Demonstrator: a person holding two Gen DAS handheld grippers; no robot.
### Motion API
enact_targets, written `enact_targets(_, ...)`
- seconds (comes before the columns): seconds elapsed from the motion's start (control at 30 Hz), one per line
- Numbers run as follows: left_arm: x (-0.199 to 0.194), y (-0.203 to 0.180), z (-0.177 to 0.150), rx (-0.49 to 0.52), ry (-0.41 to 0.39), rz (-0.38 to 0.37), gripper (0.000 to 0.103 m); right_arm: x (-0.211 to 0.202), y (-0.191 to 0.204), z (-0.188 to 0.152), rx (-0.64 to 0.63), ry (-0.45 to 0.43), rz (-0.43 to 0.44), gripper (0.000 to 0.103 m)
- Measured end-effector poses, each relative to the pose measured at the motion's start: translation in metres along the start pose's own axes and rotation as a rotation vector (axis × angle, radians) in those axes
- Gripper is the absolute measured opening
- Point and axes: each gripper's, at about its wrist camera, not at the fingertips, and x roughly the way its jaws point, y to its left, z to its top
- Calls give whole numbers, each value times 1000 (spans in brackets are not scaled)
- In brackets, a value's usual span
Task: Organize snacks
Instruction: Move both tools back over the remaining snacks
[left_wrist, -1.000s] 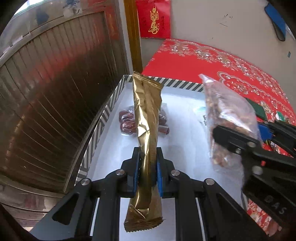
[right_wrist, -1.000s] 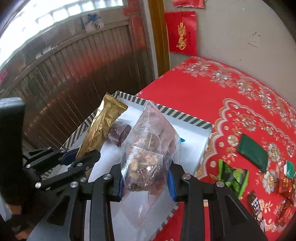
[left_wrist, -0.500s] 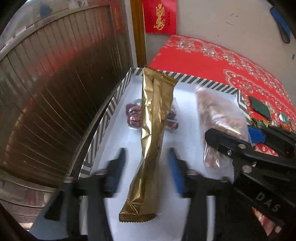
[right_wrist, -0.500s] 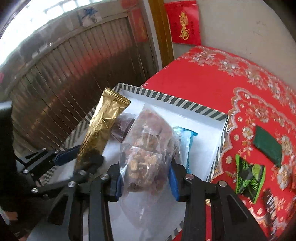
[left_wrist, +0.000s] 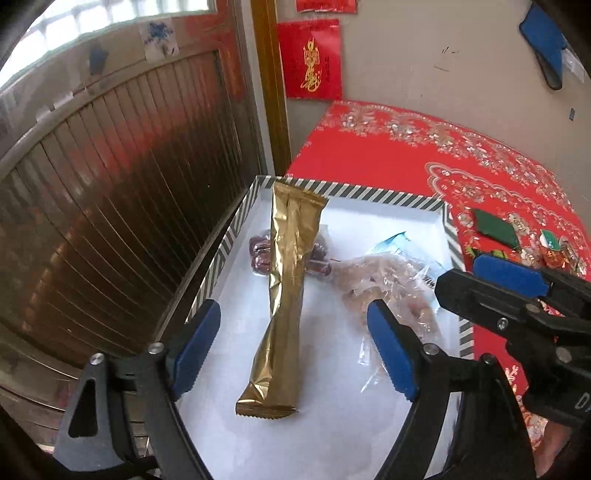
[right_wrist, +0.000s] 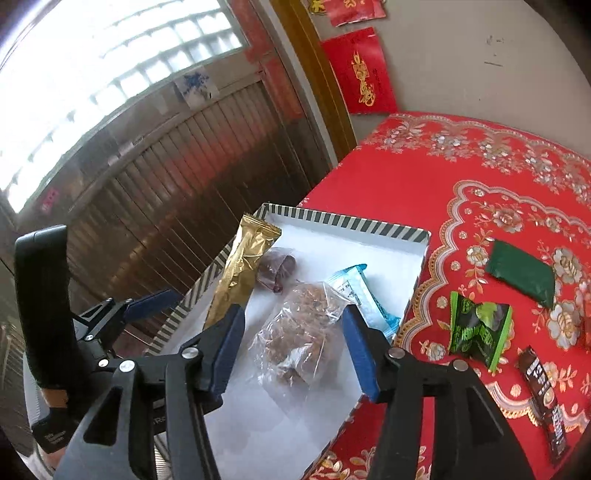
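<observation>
The striped-edged box is the reference landmark and sits at the corner of the red patterned tablecloth. Inside the box lie four items: a gold wrapper along the wooden-panel side with its far end propped on the far rim, a packet of dark red sweets partly beneath it, a clear bag of nuts near the middle, and a light blue packet against the tablecloth-side wall. The left gripper has its jaws opening wide astride the gold wrapper without pressing it. The right gripper has its jaws opening around the clear bag, pads clear of the film. Judged progress: partial. Outside the box on the cloth remain a dark green packet, a bright green wrapper, a brown bar and further small pieces. These further pieces are cut off at the frame edge and cannot be identified; the printing on every packet is illegible.
</observation>
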Motion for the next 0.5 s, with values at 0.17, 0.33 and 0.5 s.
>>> enact_targets(0.17, -21, -9, -1, 10, -29, -18, 82, -21, -8, -10, -14, -12, -19, 55)
enact_targets(0.33, -41, -33, -1, 38, -56, -66, 85, -52, -43, -26, 25, -35, -81, 57)
enact_targets(0.5, -56, -72, -3, 78, -63, -145, 87, -95, -84, -42, 57, -56, -179, 60)
